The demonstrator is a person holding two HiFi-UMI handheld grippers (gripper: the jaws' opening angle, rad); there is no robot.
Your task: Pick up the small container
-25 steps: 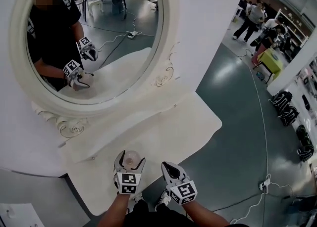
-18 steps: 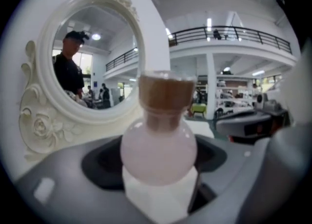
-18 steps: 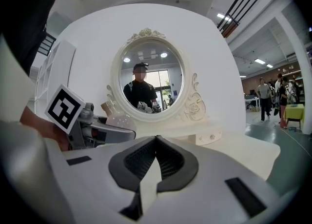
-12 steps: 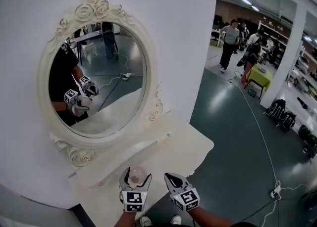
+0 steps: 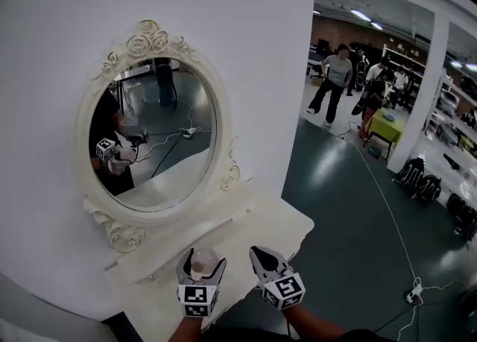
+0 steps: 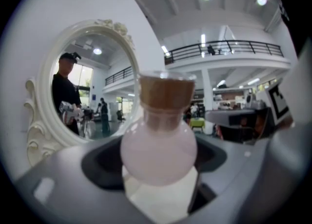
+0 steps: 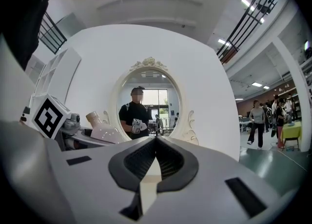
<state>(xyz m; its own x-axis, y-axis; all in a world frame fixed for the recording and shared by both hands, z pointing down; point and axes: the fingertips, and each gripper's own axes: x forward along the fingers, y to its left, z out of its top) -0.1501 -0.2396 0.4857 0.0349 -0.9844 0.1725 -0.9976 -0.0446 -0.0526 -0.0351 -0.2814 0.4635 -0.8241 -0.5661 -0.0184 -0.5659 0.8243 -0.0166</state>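
- Two grippers were out in front of the person; only the left gripper (image 5: 202, 259) had anything in it. Its jaws were clamped on the round belly of the container (image 6: 158, 146).
- Seen in the left gripper view, the container, a small pinkish flask, stood roughly upright with its cork on top and its long axis crossing the jaws.
- The container needed no reaching for, since it sat inside the left grip. I'd say the pick-up now turned on keeping that squeeze while raising it straight.
- Just to its right, the right gripper (image 5: 261, 255) had its jaws pressed together on nothing, apart from the flask.
- Below and beyond lay the table (image 5: 277, 223). I couldn't tell whether the flask's base had cleared it.
- Farthest off, the mirror (image 5: 153, 139) hung on the wall.
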